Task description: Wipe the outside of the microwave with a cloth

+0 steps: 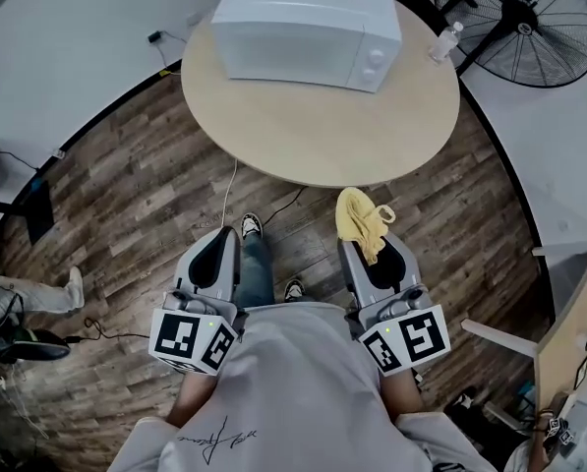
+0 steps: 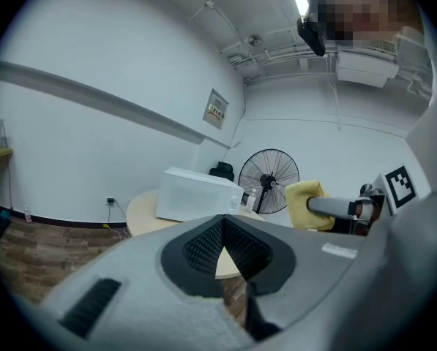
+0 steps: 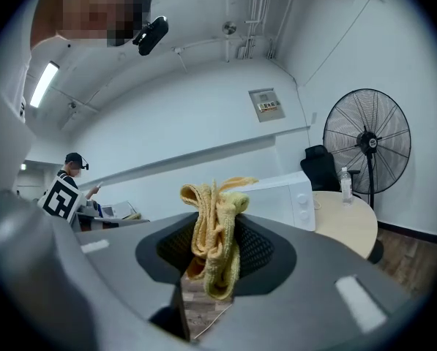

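Note:
A white microwave (image 1: pixel 308 23) stands at the far side of a round wooden table (image 1: pixel 322 141), door facing me. Both grippers hang low in front of my body, short of the table's near edge. My right gripper (image 1: pixel 359 242) is shut on a bunched yellow cloth (image 1: pixel 362 219), which sticks up out of the jaws (image 3: pixel 217 243). My left gripper (image 1: pixel 226 236) is shut with nothing in it; its pads meet at the tips (image 2: pixel 223 223). The left gripper view shows the microwave (image 2: pixel 200 194) ahead and the cloth (image 2: pixel 302 205) to the right.
A black standing fan (image 1: pixel 529 23) is behind the table at the right, with a clear bottle (image 1: pixel 445 42) on the table's right edge. Cables (image 1: pixel 229 190) run over the wood floor under the table. Another person's shoe (image 1: pixel 74 288) shows at left; a desk (image 1: pixel 568 347) at right.

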{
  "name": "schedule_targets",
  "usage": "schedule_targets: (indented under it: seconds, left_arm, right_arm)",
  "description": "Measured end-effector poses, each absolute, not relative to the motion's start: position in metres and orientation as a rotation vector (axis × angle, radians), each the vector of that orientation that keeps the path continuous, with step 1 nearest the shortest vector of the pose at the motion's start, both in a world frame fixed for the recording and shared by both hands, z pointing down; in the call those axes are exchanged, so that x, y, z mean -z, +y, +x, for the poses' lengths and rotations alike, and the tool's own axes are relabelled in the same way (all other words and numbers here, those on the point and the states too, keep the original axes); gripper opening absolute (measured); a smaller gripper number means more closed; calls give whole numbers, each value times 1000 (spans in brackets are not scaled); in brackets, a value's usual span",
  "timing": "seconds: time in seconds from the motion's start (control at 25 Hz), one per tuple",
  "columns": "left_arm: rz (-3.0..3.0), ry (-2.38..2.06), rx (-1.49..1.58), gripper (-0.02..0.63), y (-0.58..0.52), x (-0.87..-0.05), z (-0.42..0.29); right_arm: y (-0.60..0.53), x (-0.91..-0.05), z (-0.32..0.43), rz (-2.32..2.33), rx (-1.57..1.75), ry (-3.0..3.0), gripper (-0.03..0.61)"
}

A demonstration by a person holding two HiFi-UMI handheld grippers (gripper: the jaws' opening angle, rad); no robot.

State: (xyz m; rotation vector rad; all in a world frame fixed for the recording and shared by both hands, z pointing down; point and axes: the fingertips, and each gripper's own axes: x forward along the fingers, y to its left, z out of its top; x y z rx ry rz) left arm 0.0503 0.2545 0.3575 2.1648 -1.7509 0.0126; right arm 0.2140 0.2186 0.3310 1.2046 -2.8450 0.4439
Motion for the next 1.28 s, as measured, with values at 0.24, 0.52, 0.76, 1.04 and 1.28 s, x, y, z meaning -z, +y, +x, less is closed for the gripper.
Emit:
schedule_targets:
  seconds: [0.24,0.52,0.76,1.04,1.28]
  left_arm:
    - [2216,-1723,24,-6,191,-345,14]
    - [2309,-1645,30,-6,120,-323,-30]
    - [2369,-1573,36,-6,75,-314,-66]
    - [2436,-1452,13,-8,43,-321,-90]
    - [2460,-1362,-12,-8,30,-330,-99]
  right_arm:
    - [156,-311,192,1414,-382,-2795,138]
    - [92,-296,147,1528,-302,-2731,138]
    - [48,-297,118,1603,-281,-2665,135]
    - [-1,-318,115,1692,-316,-2604,135]
    - [-31,-339,152,1931,-287,-2511,135]
